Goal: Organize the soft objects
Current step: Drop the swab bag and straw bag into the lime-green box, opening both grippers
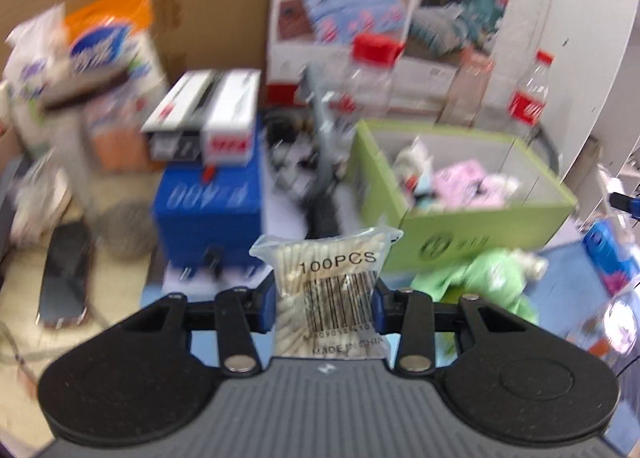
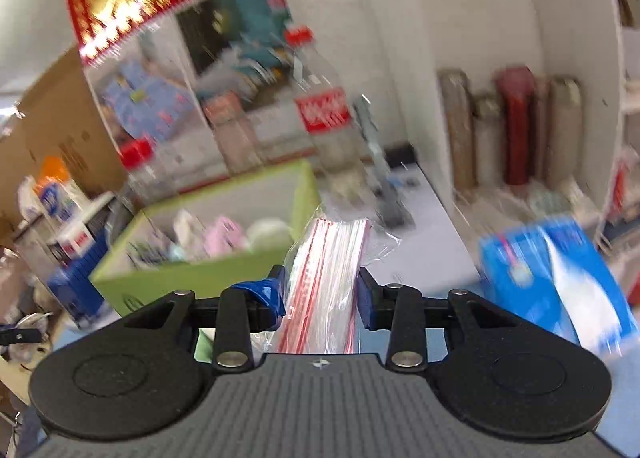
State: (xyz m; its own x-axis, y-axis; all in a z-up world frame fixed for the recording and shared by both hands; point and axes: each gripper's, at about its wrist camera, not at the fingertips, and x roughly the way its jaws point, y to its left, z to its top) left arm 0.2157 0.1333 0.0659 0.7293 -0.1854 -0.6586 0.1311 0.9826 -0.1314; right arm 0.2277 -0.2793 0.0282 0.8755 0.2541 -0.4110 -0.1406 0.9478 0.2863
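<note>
Both hands loaded, left gripper [image 1: 324, 304] pinching the cotton swab pack [image 1: 328, 290], right gripper [image 2: 322, 294] squeezing the zip bag bundle [image 2: 326, 282], green box [image 1: 484, 218] partly filled, green cloth [image 1: 480, 278] outside, waiting.

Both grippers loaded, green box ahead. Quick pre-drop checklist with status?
1. Left gripper clamps the cotton swab bag: ok.
2. Right gripper clamps the zip bag pack: ok.
3. Green box open on top: ok.
4. Room left inside beside the pink cloth: ok.
5. Green cloth outside the box, not yet stowed: not ok.
6. Exact clearance to the box: cannot tell, frames blurred.
</note>
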